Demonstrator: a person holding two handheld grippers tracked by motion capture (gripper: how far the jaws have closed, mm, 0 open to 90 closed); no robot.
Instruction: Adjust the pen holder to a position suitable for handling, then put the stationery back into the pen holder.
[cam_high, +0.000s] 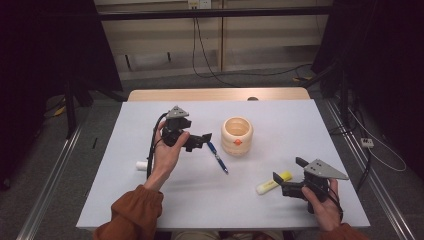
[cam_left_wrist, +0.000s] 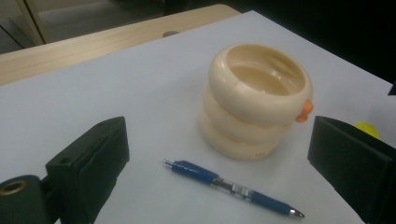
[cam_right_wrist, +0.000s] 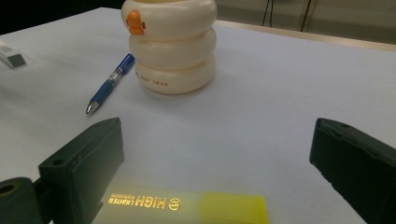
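Blue pen (cam_left_wrist: 233, 188) lies mid-table beside the cream holder (cam_left_wrist: 256, 100); my left gripper (cam_left_wrist: 219, 158) hangs wide open, empty. Next I judge: lower, close on it.

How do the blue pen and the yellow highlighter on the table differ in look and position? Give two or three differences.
The blue pen is thin with a metal tip; the yellow highlighter is thicker and blunt. The pen lies right beside the cream holder; the highlighter lies farther off, at the right gripper. The highlighter carries gold lettering; no lettering can be made out on the pen. Both lie flat on the table, ungripped.
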